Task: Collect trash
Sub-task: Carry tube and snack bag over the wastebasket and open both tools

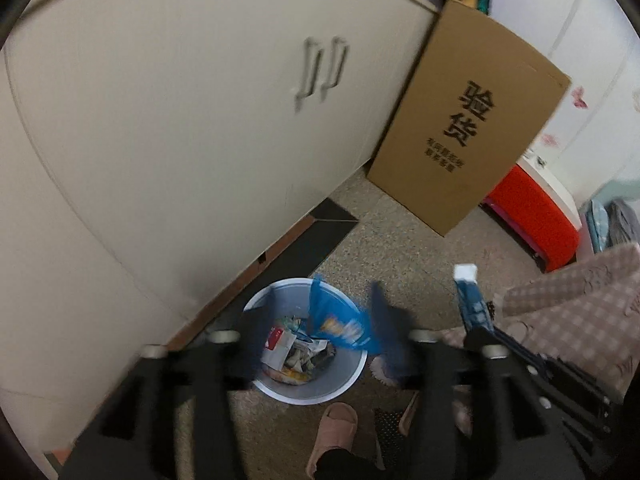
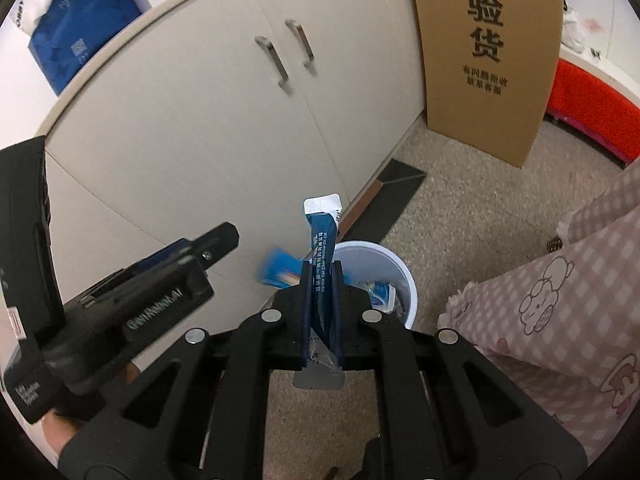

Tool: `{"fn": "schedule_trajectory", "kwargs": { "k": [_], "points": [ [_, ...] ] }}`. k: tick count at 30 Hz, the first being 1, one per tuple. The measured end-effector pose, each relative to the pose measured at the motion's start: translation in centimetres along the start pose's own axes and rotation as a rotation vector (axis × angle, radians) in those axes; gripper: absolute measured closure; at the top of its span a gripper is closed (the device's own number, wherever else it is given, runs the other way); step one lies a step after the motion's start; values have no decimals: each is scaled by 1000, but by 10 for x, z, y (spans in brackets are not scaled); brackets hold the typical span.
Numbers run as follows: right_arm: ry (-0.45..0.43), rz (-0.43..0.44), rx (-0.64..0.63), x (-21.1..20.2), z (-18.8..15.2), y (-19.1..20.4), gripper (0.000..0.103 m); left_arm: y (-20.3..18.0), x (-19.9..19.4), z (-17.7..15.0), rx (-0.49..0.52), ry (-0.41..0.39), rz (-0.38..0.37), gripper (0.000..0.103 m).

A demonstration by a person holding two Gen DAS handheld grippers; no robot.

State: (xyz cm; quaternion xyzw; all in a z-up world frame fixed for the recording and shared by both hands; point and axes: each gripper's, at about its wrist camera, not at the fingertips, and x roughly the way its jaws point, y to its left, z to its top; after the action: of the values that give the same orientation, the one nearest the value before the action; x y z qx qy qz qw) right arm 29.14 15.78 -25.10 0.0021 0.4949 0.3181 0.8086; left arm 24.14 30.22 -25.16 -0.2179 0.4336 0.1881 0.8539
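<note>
A cream double-door cabinet (image 2: 192, 128) with two metal bar handles (image 2: 274, 58) fills the left of both views, standing on a speckled floor (image 1: 404, 240). A tall brown cardboard box (image 1: 472, 120) printed with black Chinese characters leans just beside the cabinet's far end, and behind it sits an orange-red container (image 1: 536, 220). At the right edge is a person's leg in pink checked pyjamas (image 2: 560, 300); a pink slipper (image 1: 332, 436) shows near the bottom of the left wrist view. On top of the cabinet lies a blue tissue pack (image 2: 80, 36).

A white round waste bin (image 1: 352, 376) stands on the floor close to the cabinet's base, already holding crumpled wrappers and a red-and-white carton (image 1: 280, 344).

The left gripper (image 1: 316, 332) hangs over the bin with its jaws spread apart; a blue snack wrapper (image 1: 340, 320) sits blurred between the fingers above the bin's opening, and whether either pad touches it I cannot tell.

The right gripper (image 2: 322, 276) is clenched on a slim dark-blue sachet (image 2: 322, 236) with a white sealed top, held upright above the bin's near rim, its silver lower end poking out below the fingers
</note>
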Motion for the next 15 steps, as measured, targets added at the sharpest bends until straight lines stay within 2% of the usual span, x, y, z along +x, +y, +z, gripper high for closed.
{"fn": "schedule_trajectory", "kwargs": {
  "k": [4,9,15],
  "points": [
    [14,-1,6,7,-2,-2,94,6,6,-5,-26,11,10,46],
    [13,-3,5,7,-1,-1,94,6,4,-11,-12,15,25,46],
    [7,-5,-4,5,-1,3,94,9,1,-9,-25,5,16,44]
  ]
}}
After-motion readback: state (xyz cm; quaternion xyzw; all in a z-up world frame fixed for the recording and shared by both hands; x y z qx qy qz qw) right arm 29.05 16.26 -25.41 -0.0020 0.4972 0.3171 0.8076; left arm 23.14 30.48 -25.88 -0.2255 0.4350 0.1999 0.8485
